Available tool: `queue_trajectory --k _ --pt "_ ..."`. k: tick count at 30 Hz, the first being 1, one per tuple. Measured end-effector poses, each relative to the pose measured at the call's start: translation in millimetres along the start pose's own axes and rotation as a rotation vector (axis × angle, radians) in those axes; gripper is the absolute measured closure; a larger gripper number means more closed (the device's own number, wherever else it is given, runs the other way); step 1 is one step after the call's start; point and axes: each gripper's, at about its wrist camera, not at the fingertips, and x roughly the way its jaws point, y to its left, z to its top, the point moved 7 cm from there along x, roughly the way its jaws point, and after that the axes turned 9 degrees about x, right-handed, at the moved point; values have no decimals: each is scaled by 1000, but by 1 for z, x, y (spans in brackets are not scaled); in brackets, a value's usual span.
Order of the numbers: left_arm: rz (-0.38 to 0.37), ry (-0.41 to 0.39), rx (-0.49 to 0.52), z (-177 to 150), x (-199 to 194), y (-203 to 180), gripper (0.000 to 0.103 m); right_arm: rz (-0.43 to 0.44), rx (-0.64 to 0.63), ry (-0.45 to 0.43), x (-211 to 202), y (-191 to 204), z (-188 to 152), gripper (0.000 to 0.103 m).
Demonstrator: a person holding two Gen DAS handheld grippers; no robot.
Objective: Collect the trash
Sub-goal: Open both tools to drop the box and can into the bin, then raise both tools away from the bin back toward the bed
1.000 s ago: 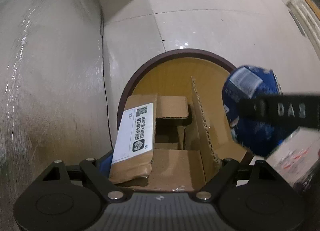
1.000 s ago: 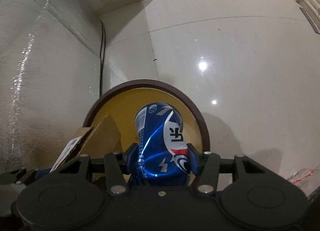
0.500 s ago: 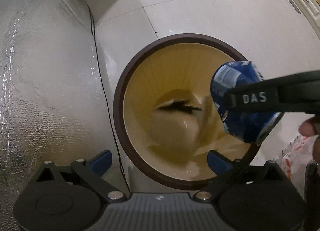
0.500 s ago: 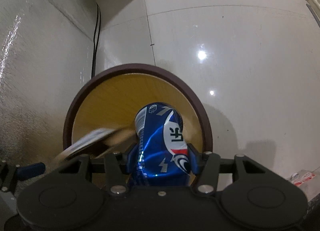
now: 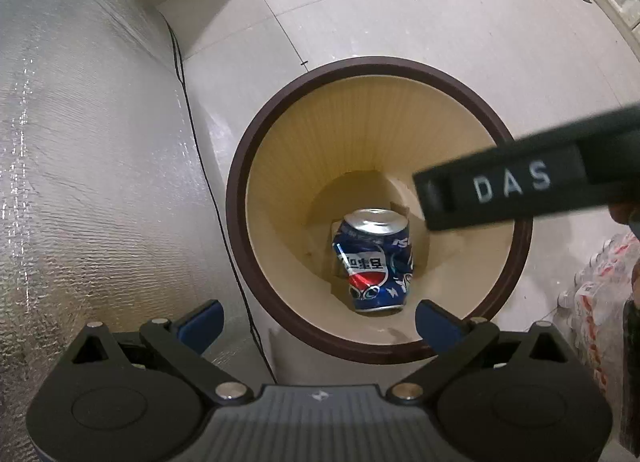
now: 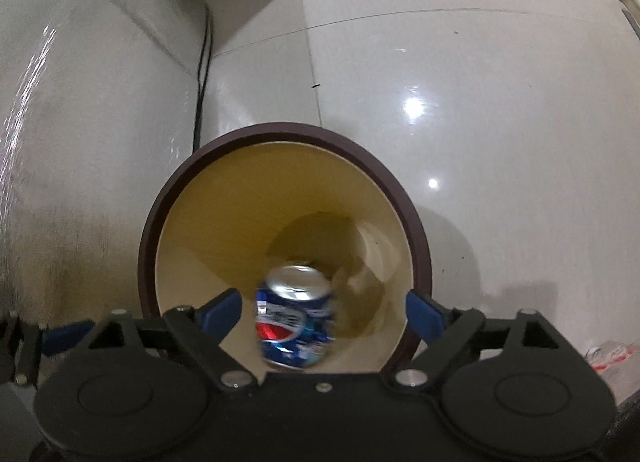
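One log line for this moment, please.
left hand-held gripper: open, empty | right hand-held gripper: just opened, empty | can: inside bin

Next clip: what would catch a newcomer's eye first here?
The dented blue soda can, deep inside the round brown-rimmed bin on the pale tiled floor. Both claws hang over the bin's mouth: the right claw, just opened, has nothing between its blue pads; the left claw is empty too.

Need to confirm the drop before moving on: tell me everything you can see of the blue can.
The blue can is a dented metal drink can with a silver top, white lettering and a red, white and blue roundel. It sits deep inside the round bin, low against the cream inner wall, over a bit of cardboard. No pad touches it: the right gripper, just opened, stands wide above. It looks blurred in the right wrist view.
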Motion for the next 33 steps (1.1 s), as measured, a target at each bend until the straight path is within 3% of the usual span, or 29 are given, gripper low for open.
queue_trajectory --k 4,18,29,33 --pt "16 8 1 -7 -6 0 2 -8 -20 -10 -6 3 -4 0" --pt "35 31 -161 -30 -37 20 1 -79 -53 -44 -45 -7 -16 0" --pt "91 -14 -266 -49 -78 39 1 -109 -44 -89 -94 -15 -33 0" --pt "92 -66 -295 -56 -104 41 1 -127 -41 -110 -115 -24 -42 0"
